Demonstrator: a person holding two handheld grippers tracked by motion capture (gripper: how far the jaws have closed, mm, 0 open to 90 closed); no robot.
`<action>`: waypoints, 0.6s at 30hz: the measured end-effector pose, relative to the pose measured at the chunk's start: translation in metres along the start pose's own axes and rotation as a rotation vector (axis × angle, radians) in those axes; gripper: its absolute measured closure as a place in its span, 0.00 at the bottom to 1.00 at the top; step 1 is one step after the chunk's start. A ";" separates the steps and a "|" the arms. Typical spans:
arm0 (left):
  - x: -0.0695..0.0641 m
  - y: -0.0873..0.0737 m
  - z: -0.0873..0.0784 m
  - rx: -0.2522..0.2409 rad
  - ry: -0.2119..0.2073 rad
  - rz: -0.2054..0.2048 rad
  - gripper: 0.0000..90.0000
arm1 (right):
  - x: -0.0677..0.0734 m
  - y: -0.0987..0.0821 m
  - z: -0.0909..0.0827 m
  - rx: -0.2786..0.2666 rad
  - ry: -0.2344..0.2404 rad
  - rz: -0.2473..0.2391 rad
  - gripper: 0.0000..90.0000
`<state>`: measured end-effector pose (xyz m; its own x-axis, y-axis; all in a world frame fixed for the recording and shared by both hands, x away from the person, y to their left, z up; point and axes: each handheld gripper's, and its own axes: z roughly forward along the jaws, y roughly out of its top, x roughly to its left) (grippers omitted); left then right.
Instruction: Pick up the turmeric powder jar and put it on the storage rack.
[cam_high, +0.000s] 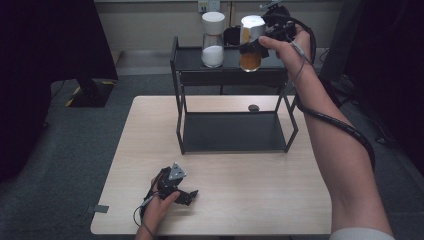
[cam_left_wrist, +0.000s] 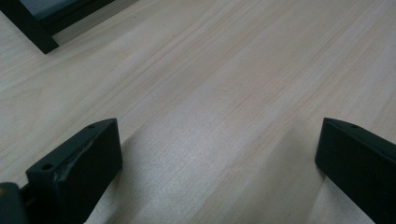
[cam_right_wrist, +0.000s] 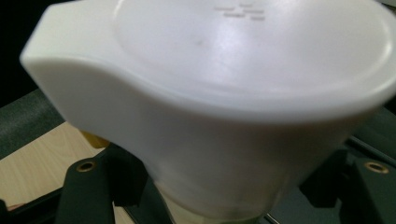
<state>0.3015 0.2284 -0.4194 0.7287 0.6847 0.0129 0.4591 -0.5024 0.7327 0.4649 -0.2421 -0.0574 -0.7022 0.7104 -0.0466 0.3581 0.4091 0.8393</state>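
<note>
The right gripper (cam_high: 256, 46) grasps a jar (cam_high: 250, 42) with a white cap and an amber fill, holding it in the air just above the right end of the rack's (cam_high: 177, 75) top shelf, beside a second jar (cam_high: 213, 40) of white powder that stands on that shelf. In the right gripper view the fingers (cam_right_wrist: 86, 191) clench the jar just under its broad cap (cam_right_wrist: 224, 84), one on each side of the narrower neck.

The jar looks like a rigid clear shaker, probably glass or hard plastic, so it will not give under the fingers but could slip on its smooth wall. The fill sits low and seems to reach about halfway, which should keep the weight modest and below the grip. Taking hold under the cap's overhang is a sound choice, as the rim acts as a stop against sliding down. It should be kept upright, since the cap may have pour holes.

The left gripper (cam_high: 175, 187) rests on the counter (cam_high: 240, 200) near its front edge, its fingers (cam_left_wrist: 77, 168) spread wide with nothing between them.
</note>
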 end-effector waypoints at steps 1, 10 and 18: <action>0.000 0.000 0.000 0.000 0.000 0.000 0.00 | -0.001 0.002 0.002 -0.001 -0.001 0.002 0.34; 0.000 0.000 0.000 0.000 0.000 0.001 0.00 | -0.005 0.011 0.020 -0.014 -0.041 0.031 0.34; 0.000 0.000 0.000 0.000 0.000 0.000 0.00 | -0.010 0.010 0.034 0.005 -0.089 0.038 0.34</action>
<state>0.3016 0.2285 -0.4193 0.7290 0.6844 0.0130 0.4591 -0.5029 0.7323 0.4964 -0.2258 -0.0665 -0.6307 0.7734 -0.0631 0.3866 0.3837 0.8387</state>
